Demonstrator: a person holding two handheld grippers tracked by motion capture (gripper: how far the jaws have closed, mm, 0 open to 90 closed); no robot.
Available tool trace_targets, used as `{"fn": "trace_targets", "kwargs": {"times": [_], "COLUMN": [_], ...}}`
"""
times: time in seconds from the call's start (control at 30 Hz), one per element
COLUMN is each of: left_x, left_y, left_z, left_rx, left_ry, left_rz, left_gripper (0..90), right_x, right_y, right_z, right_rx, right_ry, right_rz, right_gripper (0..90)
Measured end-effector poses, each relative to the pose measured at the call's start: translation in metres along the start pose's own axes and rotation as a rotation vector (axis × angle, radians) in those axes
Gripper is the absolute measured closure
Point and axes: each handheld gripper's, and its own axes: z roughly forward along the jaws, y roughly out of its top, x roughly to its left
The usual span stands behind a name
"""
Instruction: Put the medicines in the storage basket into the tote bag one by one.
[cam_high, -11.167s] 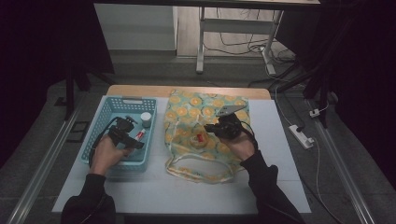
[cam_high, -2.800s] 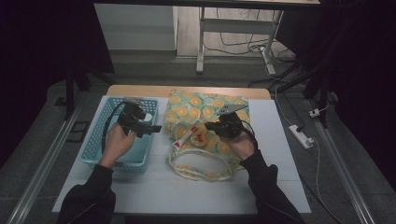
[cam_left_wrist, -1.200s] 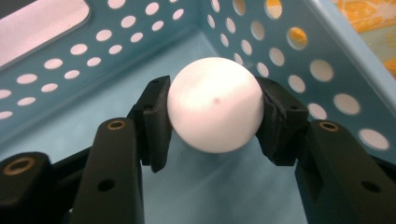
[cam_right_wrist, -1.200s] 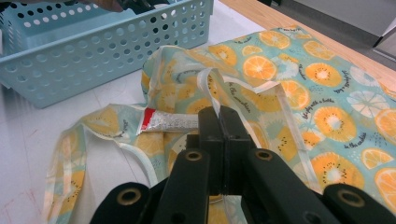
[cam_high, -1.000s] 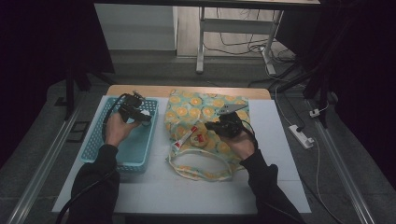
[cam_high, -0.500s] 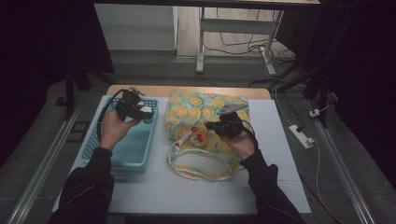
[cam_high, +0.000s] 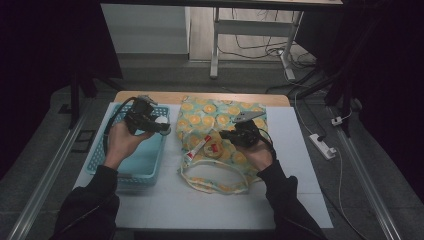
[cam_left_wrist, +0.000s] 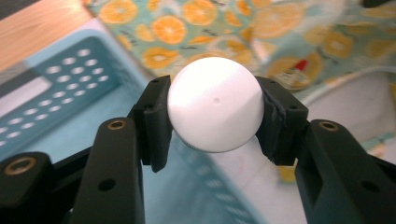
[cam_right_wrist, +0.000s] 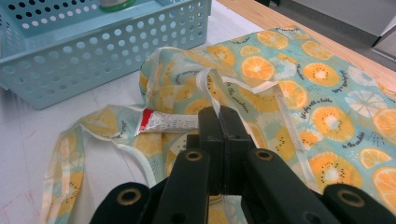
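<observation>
So the left claw (cam_left_wrist: 212, 116) is about half open and clamped on a white ball-shaped thing (cam_left_wrist: 214, 103), one pad on each side of it. It looks smooth and matte, with a tiny dark dot on the front, and there might be a rim along its underside, hard to say. In the high view the left claw (cam_high: 159, 126) has it up in the air over the far right corner of the blue basket (cam_high: 131, 167), not touching anything else.

The right claw (cam_right_wrist: 218, 122) is squeezed completely shut on a thin strap (cam_right_wrist: 208, 88) of the orange-print bag (cam_right_wrist: 322, 107), pinching it just above the fabric. The high view puts the right claw (cam_high: 226, 134) over the middle of the bag (cam_high: 210, 112), which lies flat in the middle of the tabletop (cam_high: 295, 165), reaching to the far edge.

A white tube with a red end (cam_high: 196, 148) is poking out of the bag's opening on the side facing the basket. The bag's loop handles (cam_high: 212, 184) are spread out toward the near edge. The basket sits along the left edge of the tabletop, just beside the bag, with something green-lidded (cam_right_wrist: 116, 3) in it.
</observation>
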Motion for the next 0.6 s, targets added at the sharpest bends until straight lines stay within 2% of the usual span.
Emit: {"fn": "trace_targets", "kwargs": {"times": [0.4, 0.6], "left_x": [-0.048, -0.066], "left_y": [0.013, 0.024], "left_z": [0.038, 0.061], "left_rx": [0.016, 0.027], "left_ry": [-0.109, -0.134], "left_rz": [0.101, 0.136], "left_gripper": [50.3, 50.3], "right_x": [-0.001, -0.002], "right_y": [0.000, 0.001], "right_z": [-0.001, -0.003], "right_rx": [-0.006, -0.016], "right_ry": [-0.009, -0.017], "right_rz": [0.008, 0.012], "right_gripper": [89.8, 89.8]}}
